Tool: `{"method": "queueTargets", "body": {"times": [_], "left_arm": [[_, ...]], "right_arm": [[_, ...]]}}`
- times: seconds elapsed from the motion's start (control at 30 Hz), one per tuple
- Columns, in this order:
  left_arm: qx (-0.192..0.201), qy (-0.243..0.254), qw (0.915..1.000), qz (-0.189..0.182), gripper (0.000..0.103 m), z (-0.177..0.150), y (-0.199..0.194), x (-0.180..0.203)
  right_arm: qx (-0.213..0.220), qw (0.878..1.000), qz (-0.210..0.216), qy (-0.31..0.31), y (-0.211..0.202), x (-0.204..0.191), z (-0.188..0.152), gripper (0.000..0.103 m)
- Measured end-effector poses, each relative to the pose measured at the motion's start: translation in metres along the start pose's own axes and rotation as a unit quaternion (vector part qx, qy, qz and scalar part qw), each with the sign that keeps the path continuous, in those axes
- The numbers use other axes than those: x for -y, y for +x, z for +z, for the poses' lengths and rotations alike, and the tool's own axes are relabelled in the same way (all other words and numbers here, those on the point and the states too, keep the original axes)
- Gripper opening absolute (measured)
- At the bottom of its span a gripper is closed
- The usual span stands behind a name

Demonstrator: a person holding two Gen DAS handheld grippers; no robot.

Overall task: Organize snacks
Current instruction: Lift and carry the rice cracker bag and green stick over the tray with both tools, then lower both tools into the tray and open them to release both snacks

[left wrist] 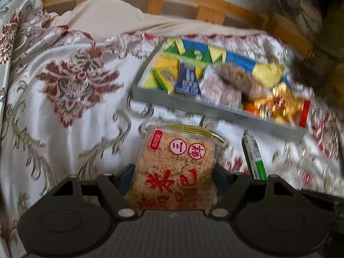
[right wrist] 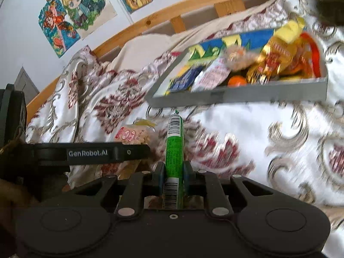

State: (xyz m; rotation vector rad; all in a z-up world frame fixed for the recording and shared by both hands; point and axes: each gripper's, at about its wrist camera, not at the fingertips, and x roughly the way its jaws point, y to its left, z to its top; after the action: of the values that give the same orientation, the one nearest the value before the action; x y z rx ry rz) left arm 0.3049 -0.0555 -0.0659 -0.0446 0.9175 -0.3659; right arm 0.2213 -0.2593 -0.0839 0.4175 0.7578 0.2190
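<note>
We see soft daylight in both views, bright on the white bedspread [left wrist: 64, 111], with no hard shadows. Motion blur smears the tray [left wrist: 215, 111] and the fabric pattern, strongest toward the right edges. The fisheye lens bends the wooden frame [right wrist: 150, 21]; the corners go dark.

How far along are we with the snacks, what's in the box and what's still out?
Done: the grey box on the bedspread already holds many packets. In hand: left tongs grip the rice cracker pack; right tongs grip the green stick snack. Left: both still need placing in the box.
</note>
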Motion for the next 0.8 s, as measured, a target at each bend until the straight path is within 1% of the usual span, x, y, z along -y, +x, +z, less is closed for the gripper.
{"method": "queueTargets", "body": {"times": [0.07,0.2,0.33,0.5,0.63,0.73,0.8], "left_arm": [[0.013,-0.006,0.9999,-0.003,0.079,0.013,0.001,0.003],[0.042,-0.002,0.9991,-0.005,0.079,0.046,0.006,0.014],[0.06,0.007,0.9981,-0.009,0.079,0.08,0.017,0.029],[0.09,0.008,0.9959,0.001,0.079,0.118,0.037,0.034],[0.095,0.007,0.9954,0.01,0.079,0.133,0.06,0.03],[0.086,-0.002,0.9961,0.019,0.079,0.138,0.081,0.023],[0.078,-0.01,0.9966,0.026,0.079,0.139,0.093,0.018]], "right_arm": [[0.011,1.0,-0.004,-0.002,-0.001,0.004,0.01,0.019],[0.04,0.999,-0.007,-0.001,-0.003,0.011,0.038,0.019],[0.069,0.998,-0.012,-0.006,0.001,0.017,0.073,0.019],[0.093,0.995,-0.017,-0.02,0.017,0.026,0.119,0.019],[0.093,0.995,-0.025,-0.027,0.039,0.032,0.149,0.019],[0.087,0.996,-0.024,-0.025,0.058,0.035,0.164,0.019],[0.075,0.997,-0.016,-0.01,0.071,0.041,0.173,0.019]]}}
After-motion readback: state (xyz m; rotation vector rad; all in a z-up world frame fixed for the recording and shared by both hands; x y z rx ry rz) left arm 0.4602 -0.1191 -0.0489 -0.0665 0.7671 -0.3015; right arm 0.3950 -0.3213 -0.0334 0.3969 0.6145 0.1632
